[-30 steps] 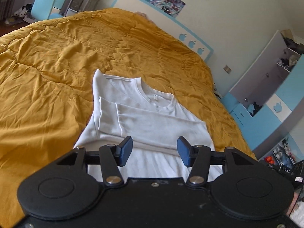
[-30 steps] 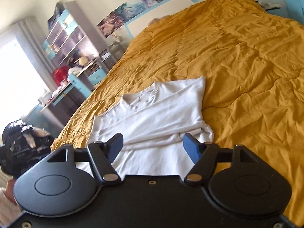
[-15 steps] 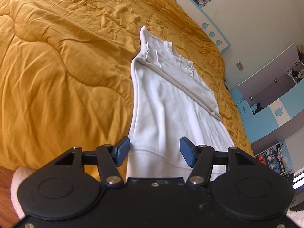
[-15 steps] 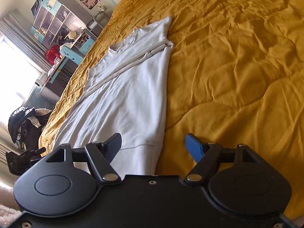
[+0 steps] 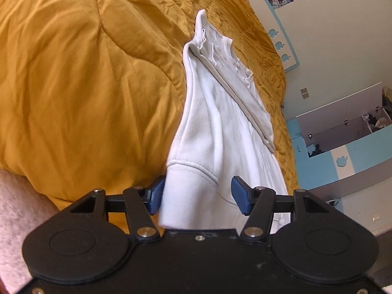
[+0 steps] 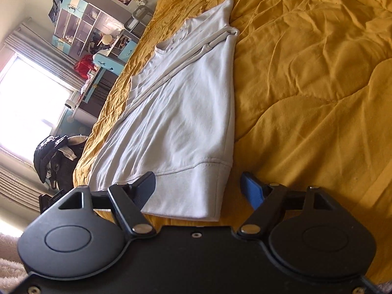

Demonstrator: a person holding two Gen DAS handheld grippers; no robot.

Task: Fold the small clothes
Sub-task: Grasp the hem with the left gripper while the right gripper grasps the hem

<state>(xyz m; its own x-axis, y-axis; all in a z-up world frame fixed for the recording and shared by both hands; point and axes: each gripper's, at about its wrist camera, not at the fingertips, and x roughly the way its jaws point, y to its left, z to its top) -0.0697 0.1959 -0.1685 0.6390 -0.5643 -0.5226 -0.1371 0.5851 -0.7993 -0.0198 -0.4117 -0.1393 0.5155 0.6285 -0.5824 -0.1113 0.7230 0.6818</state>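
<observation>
Both grippers stood open at the near hem of the shirt [image 5: 220, 132], which lay flat on the bed [image 5: 73, 85] with its sleeves already folded across the chest. I had the left gripper [image 5: 196, 193] straddling the shirt's left hem corner, cloth between the pads but not pinched. I had the right gripper [image 6: 198, 186] around the right corner the same way, its left pad over the hem band and its right pad over the bare bed just beside the shirt's edge. I judged this placement made sense: taking both hem corners together would let me carry the bottom edge ahead of the grippers toward the collar [image 6: 171, 45] without skewing the fold. Neither corner was gripped yet.
</observation>
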